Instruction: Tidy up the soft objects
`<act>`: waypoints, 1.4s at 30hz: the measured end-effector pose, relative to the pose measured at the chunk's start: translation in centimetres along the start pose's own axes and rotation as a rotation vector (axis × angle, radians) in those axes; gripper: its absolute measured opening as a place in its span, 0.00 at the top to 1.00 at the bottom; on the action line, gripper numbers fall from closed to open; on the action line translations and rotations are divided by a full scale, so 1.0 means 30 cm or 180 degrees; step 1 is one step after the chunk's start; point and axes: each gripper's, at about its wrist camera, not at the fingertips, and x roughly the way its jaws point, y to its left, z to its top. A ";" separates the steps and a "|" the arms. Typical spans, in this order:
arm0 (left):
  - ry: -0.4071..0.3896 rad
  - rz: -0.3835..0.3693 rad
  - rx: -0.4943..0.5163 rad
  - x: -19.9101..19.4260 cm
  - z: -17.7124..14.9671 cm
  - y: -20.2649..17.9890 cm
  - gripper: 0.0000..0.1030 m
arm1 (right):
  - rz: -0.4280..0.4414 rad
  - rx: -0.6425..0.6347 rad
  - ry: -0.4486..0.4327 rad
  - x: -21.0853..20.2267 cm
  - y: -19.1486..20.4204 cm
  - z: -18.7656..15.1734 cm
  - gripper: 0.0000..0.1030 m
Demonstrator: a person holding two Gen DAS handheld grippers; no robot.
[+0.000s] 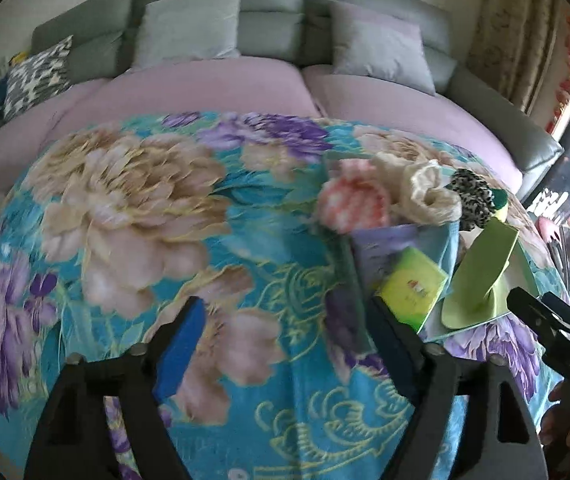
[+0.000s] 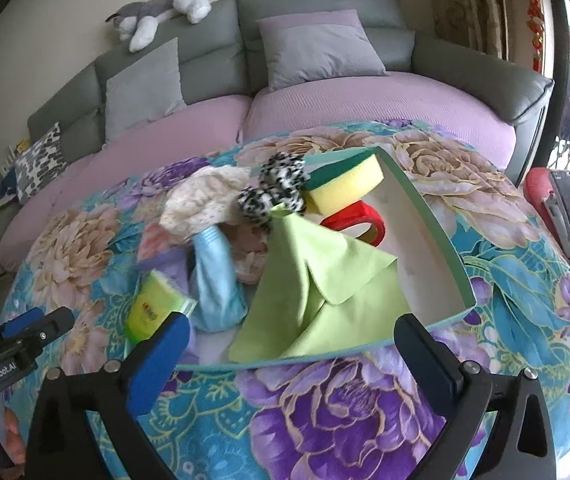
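Ahead of the right gripper (image 2: 291, 344), just past its blue-padded fingers (image 2: 157, 356), a shallow teal-rimmed box (image 2: 437, 236) sits on the floral cloth (image 2: 345, 412) that covers the desk. Both fingers are spread wide with nothing between them, and the near rim of the box lies right at their tips. A green cloth (image 2: 317, 292) is draped over that near rim, folded into a peak. Beyond it, toward the far corner of the box, a yellow sponge (image 2: 345, 184) with a green back leans on a red tape roll (image 2: 359, 222). A black-and-white scrunchie (image 2: 275, 188) lies just left of the sponge, touching a cream lace cloth (image 2: 201, 196). Closer to the left finger, a pale blue cloth (image 2: 219, 280) stands bunched, and beside it a yellow-green packet (image 2: 153, 308) leans near the finger's tip.

From the left gripper (image 1: 291, 340) the same heap lies ahead and to the right of its fingers (image 1: 183, 344), which are also released and wide apart, over bare floral cloth. A pink-and-white cloth (image 1: 351, 200) shows there, next to the cream one. The right gripper's black body pokes in at the right edge of that view.

Beyond both grippers stands a grey sofa (image 2: 317, 0) with lilac seat covers, several cushions (image 2: 317, 48), and a plush husky (image 2: 165, 10) lying along its back
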 end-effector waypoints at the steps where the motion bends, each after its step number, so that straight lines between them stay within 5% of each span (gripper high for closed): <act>1: -0.0002 0.0007 -0.0041 0.001 -0.010 0.013 0.08 | -0.0003 -0.0026 0.0003 -0.006 0.013 -0.007 0.00; 10: -0.0153 0.0090 -0.0323 -0.058 -0.092 0.106 0.05 | 0.0071 -0.0159 0.0042 -0.044 0.138 -0.095 0.00; 23: -0.0102 0.0194 -0.0207 -0.105 -0.178 0.171 0.05 | 0.0009 -0.0192 0.0063 -0.061 0.228 -0.180 0.00; 28: -0.0267 0.0342 -0.0081 -0.137 -0.204 0.165 0.05 | -0.0035 -0.0189 0.0037 -0.055 0.238 -0.204 0.00; 34: -0.0216 0.0601 -0.0231 -0.123 -0.227 0.191 0.05 | -0.0078 -0.0260 0.0015 -0.044 0.252 -0.238 0.00; 42: -0.0111 0.0613 -0.0285 -0.093 -0.248 0.201 0.05 | -0.0123 -0.0277 -0.0037 -0.048 0.254 -0.247 0.00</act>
